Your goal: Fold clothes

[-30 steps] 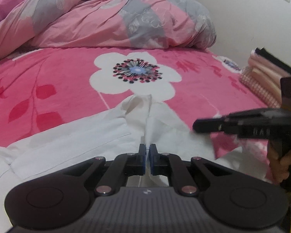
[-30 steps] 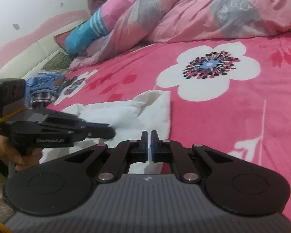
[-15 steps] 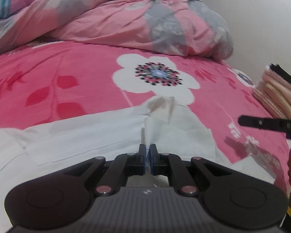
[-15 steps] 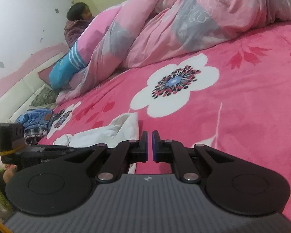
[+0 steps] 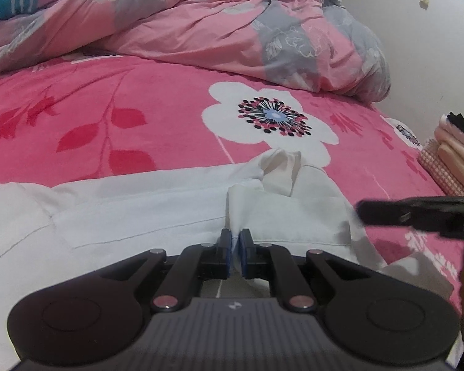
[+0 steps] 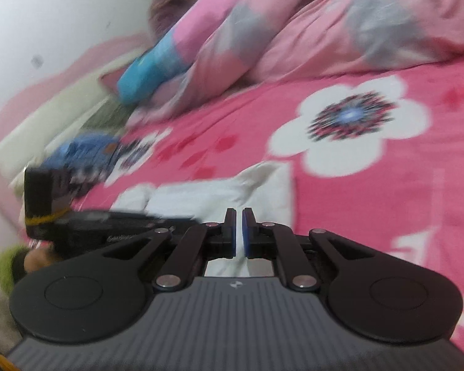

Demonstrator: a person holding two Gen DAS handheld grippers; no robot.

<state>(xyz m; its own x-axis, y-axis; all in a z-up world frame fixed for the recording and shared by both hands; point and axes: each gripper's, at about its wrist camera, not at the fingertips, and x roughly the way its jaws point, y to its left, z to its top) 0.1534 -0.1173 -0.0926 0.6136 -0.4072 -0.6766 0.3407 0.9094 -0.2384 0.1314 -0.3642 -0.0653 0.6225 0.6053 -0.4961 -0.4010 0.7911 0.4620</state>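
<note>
As left tool (image 5: 235, 247) opens, garment (image 5: 145, 207) flatter

No readable text, labels or numbers anywhere.

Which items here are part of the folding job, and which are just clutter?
In the job:
- white garment, spread on the bed
- left hand-held gripper, a fold of the garment between its jaws, which are opening
- right hand-held gripper, shut

Lying about:
- pink duvet
- folded stack at the bed's edge
- blue clothing
- flowered bedspread
</note>
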